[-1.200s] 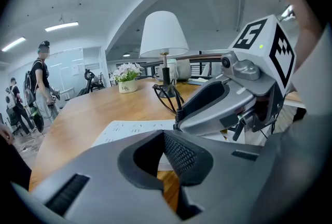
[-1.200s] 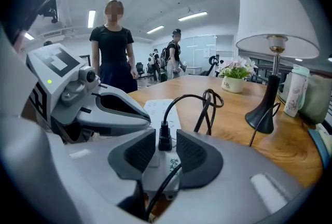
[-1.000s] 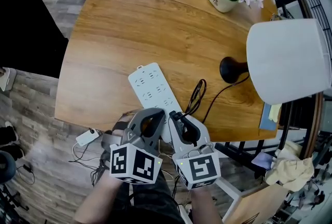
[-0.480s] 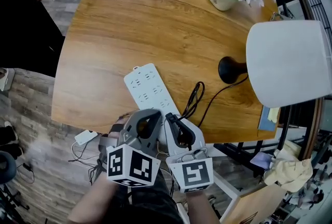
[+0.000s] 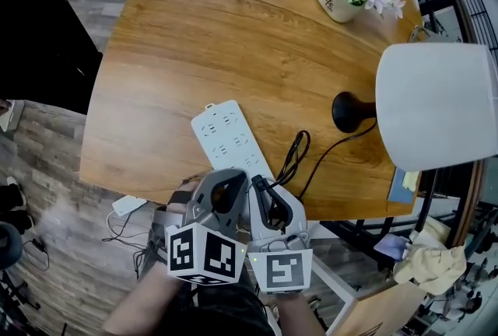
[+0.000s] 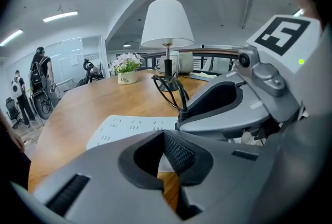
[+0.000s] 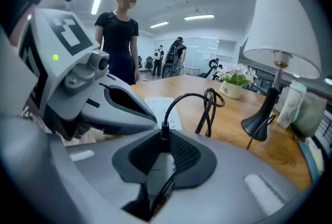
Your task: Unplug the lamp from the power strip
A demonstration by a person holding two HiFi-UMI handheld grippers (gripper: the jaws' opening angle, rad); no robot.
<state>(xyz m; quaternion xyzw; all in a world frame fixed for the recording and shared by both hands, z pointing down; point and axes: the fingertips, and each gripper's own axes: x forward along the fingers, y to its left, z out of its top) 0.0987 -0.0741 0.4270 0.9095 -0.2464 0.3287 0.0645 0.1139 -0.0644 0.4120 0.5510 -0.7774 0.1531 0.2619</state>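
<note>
Power strip (image 5: 228, 141) left of lamp (image 5: 436, 105)

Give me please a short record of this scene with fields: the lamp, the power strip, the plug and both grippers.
lamp: upright on the table's right side, white shade
power strip: white, flat on the table near the front edge
plug: black, cord looped toward the lamp
right gripper: jaws have just been closing, now shut on the plug
left gripper: over the power strip's near end; grip unclear
</note>
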